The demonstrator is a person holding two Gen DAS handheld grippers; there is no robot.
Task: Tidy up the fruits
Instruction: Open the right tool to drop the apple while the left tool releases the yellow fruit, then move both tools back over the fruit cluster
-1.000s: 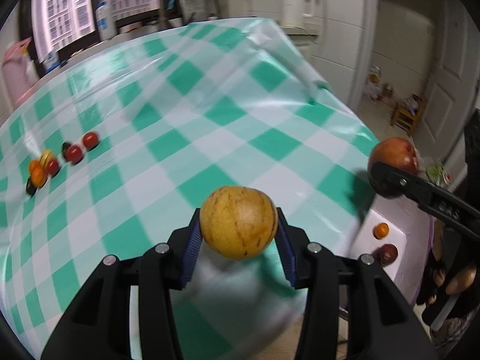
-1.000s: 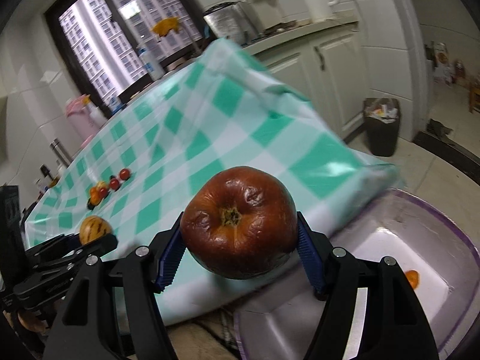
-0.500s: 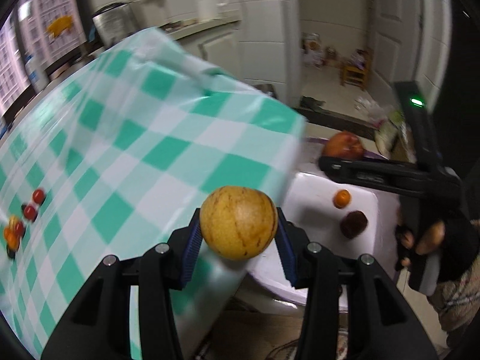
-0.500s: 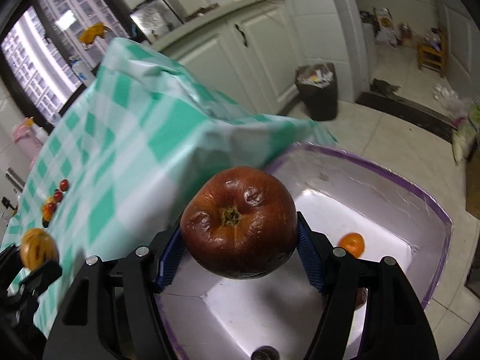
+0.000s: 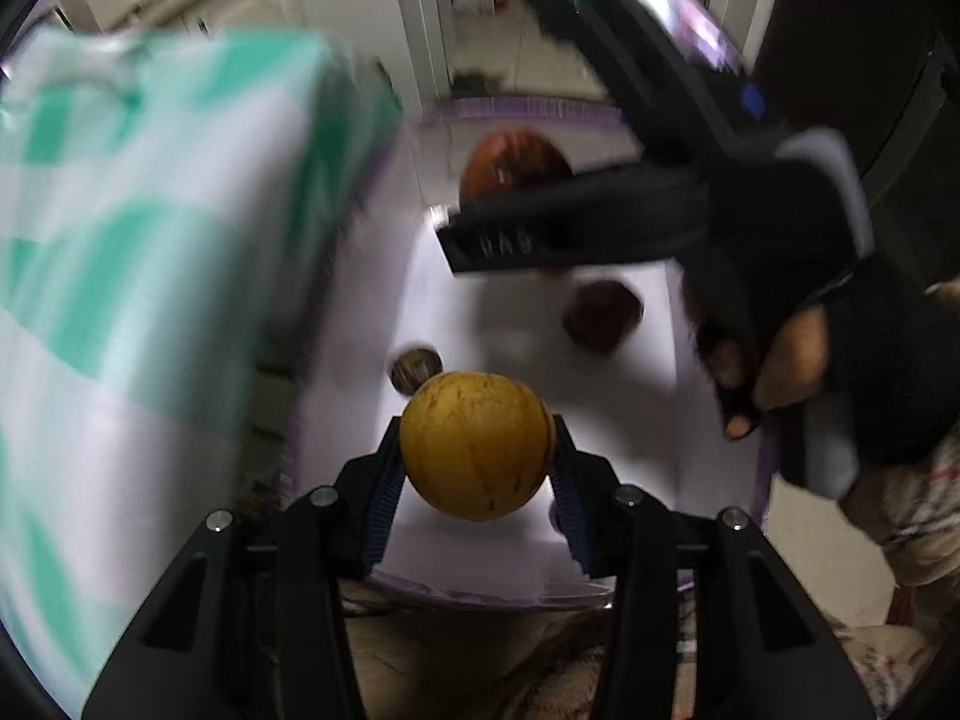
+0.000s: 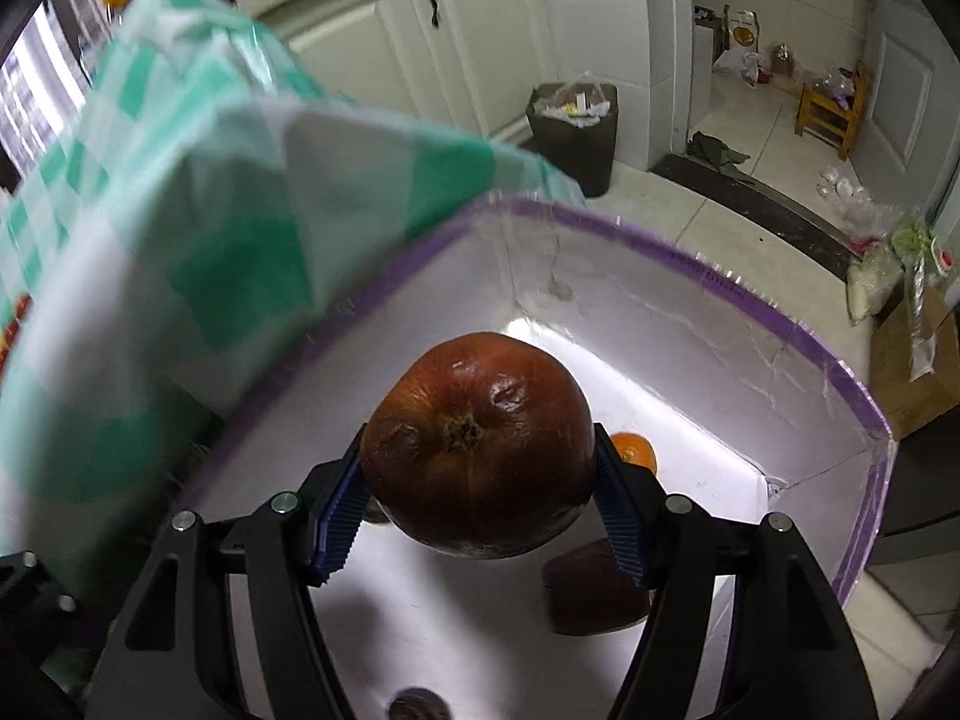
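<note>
desk [image 6: 198, 192] green-check cloth, 10 o'clock, a few small fruits at its far edge still unsorted | purple-rimmed bin [image 6: 750, 294] beside it: already holds small orange fruit [image 6: 636, 450] and dark fruit [image 5: 603, 315] | right gripper [image 6: 480, 480] clamps reddish-brown fruit [image 6: 474, 450] over bin | left gripper [image 5: 477, 468] clamps yellow fruit [image 5: 477, 444] at bin's 6 o'clock rim | both unreleased

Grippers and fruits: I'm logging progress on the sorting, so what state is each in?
Left gripper: shut on yellow fruit, above bin.
Right gripper: shut on brown-red fruit, above bin.
Small orange fruit: lying in bin.
Dark fruit: lying in bin.
</note>
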